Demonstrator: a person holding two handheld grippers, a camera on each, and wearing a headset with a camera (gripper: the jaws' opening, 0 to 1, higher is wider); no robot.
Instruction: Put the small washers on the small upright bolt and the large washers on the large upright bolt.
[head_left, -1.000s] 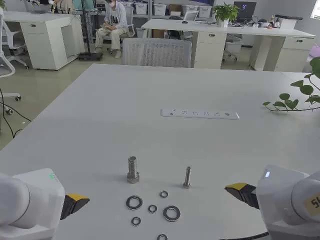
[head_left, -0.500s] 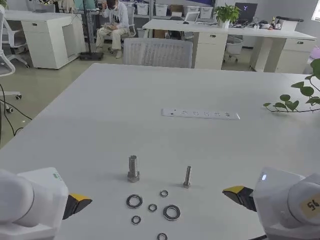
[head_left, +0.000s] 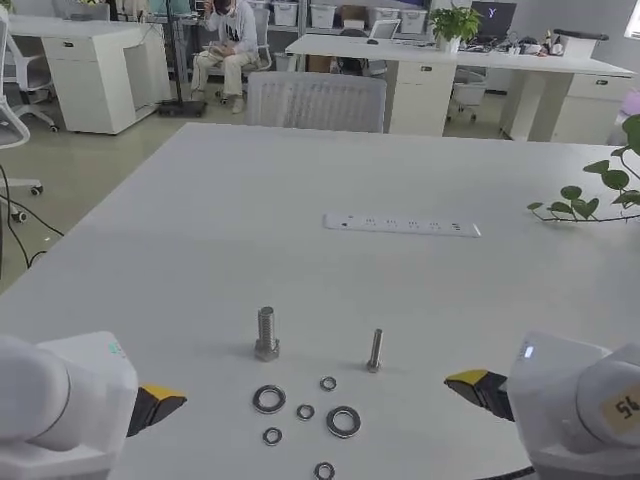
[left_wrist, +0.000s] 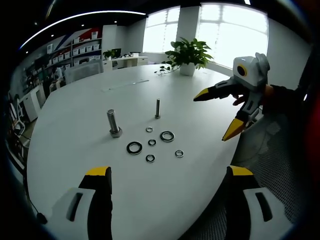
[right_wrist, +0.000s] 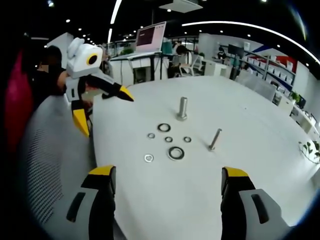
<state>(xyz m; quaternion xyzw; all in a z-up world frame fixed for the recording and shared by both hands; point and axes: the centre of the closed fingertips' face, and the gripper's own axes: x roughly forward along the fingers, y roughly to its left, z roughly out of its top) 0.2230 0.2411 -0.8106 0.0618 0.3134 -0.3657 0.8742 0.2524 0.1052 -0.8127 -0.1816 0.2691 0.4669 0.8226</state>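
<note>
A large bolt (head_left: 266, 335) and a small bolt (head_left: 375, 351) stand upright on the white table (head_left: 300, 200). In front of them lie two large washers (head_left: 268, 399) (head_left: 343, 421) and several small washers (head_left: 305, 412), all flat on the table. My left gripper (head_left: 160, 405) is open and empty at the near left, off to the side of the washers. My right gripper (head_left: 470, 385) is open and empty at the near right. In the left gripper view, both bolts (left_wrist: 114, 124) (left_wrist: 157, 108) stand beyond my open jaws. In the right gripper view, the large washers (right_wrist: 176, 153) (right_wrist: 164, 127) lie ahead.
A white power strip (head_left: 400, 226) lies across the middle of the table. Plant tendrils (head_left: 590, 205) reach in from the right edge. A grey chair (head_left: 315, 102) stands at the far edge, with desks and a seated person (head_left: 228, 45) beyond.
</note>
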